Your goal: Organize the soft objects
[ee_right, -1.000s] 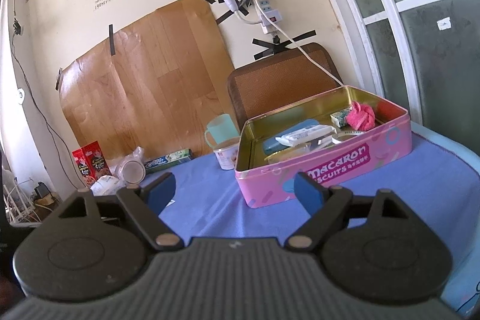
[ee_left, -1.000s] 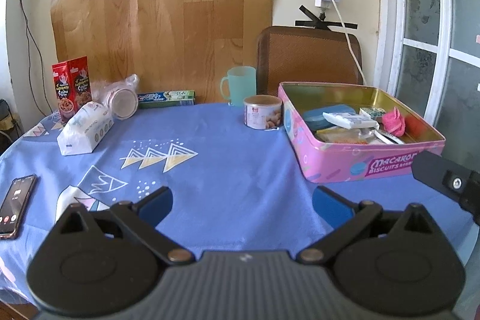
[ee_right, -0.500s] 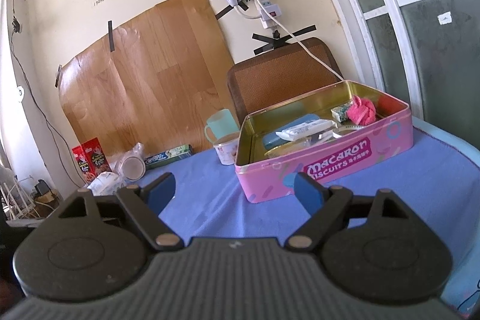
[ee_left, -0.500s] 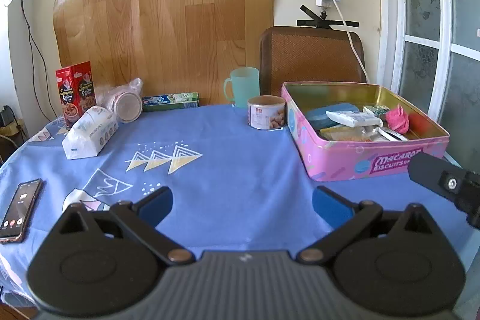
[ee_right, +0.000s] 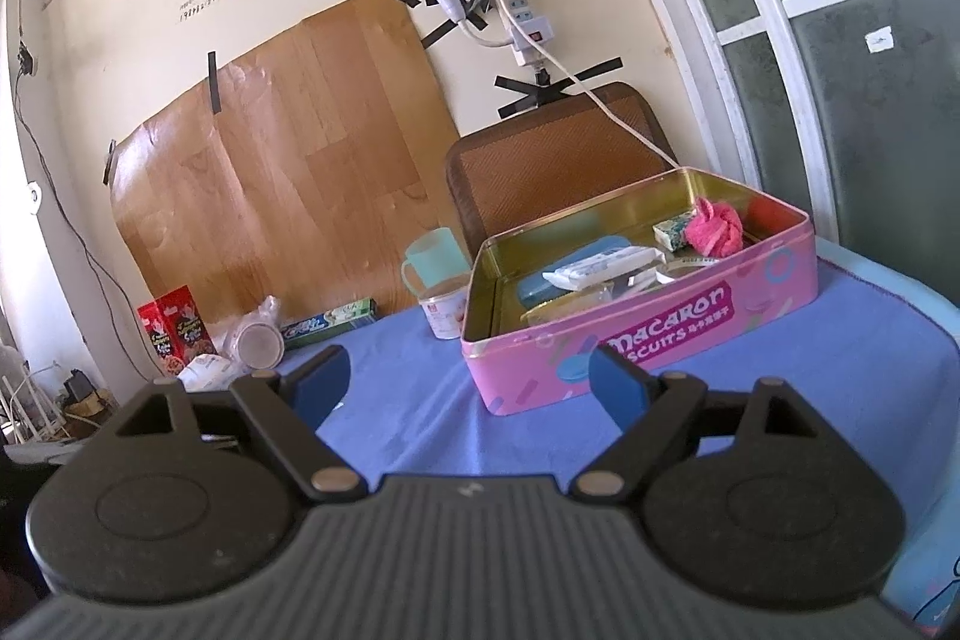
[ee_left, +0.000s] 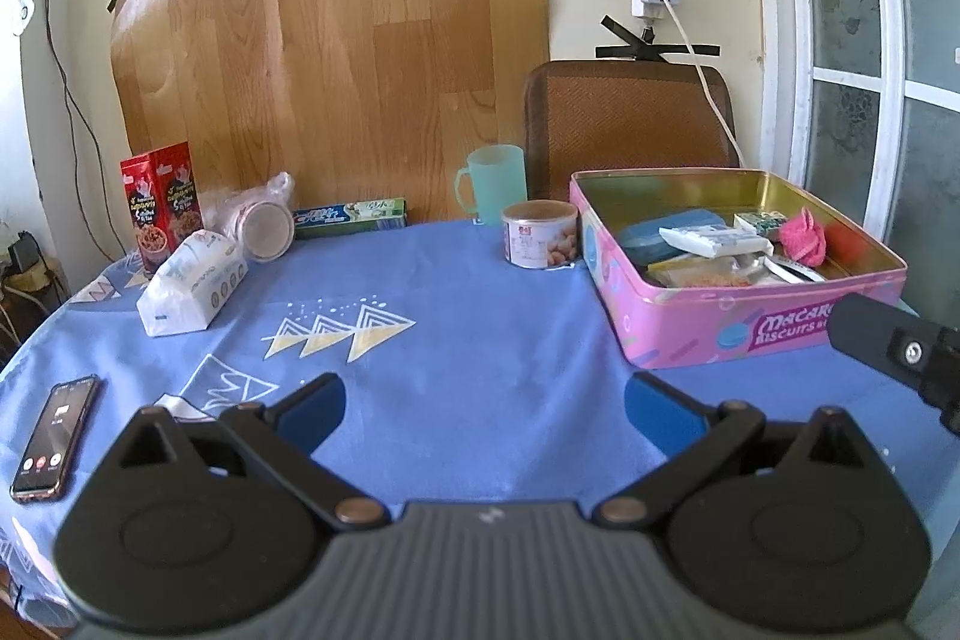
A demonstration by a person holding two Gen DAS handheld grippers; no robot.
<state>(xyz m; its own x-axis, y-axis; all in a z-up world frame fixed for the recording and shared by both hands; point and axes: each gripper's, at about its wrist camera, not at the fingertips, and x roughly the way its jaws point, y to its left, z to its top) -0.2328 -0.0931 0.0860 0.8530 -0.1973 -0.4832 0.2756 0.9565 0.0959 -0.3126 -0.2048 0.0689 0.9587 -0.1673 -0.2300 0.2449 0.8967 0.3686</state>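
Over the last second both views have tilted and drawn back slightly, my left gripper (ee_left: 483, 409) and right gripper (ee_right: 462, 382) remain spread and empty, the pink tin (ee_left: 750, 334) already holds soft items, the tissue pack (ee_left: 192, 283) lies outside, pending.

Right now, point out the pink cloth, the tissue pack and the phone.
pink cloth (ee_left: 801, 235), left wrist view, middle of the bundle.
tissue pack (ee_left: 192, 280), left wrist view, its top face.
phone (ee_left: 55, 436), left wrist view, its screen.
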